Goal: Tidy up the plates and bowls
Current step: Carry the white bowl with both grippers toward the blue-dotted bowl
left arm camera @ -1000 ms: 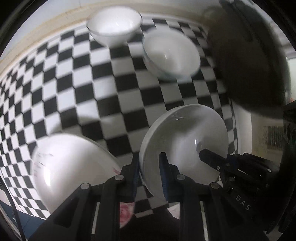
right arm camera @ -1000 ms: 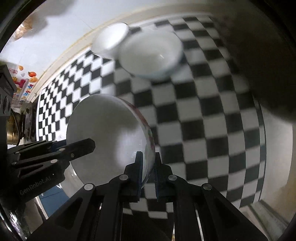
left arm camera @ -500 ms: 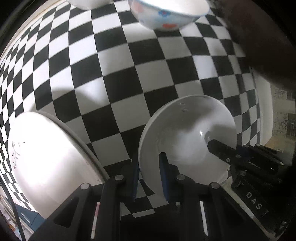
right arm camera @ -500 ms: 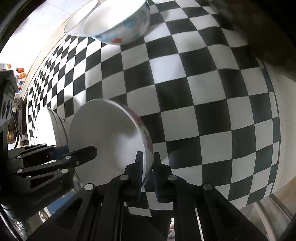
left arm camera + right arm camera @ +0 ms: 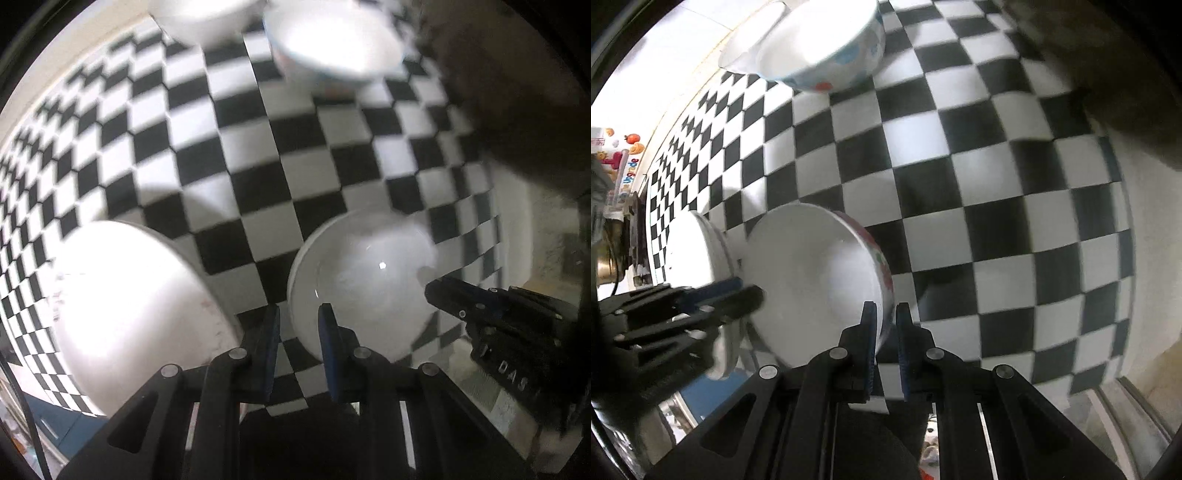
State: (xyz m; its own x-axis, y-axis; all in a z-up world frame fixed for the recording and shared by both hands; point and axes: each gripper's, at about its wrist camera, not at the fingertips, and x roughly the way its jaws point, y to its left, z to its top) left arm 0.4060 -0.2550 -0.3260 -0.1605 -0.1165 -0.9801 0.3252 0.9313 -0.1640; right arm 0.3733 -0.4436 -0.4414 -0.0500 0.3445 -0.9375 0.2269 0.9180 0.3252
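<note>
A white dish [image 5: 364, 284], tilted on edge above the checkered tabletop [image 5: 280, 155], is gripped at two points of its rim: the left gripper [image 5: 297, 347] pinches the near-left edge, and the right gripper [image 5: 885, 343] pinches the opposite edge, where a red floral band shows on the outer wall. Both grippers point steeply downward, jaws narrowed onto the rim. A larger white plate [image 5: 125, 314] lies just beside the dish to its left. Two bowls stand at the far edge of the table, a patterned bowl [image 5: 827, 48] touching or overlapping a plain white bowl [image 5: 207, 14]. The step in hand appears to be carrying the dish toward a stack; the next move probably calls for levelling it over the chosen pile before either grip loosens.
</note>
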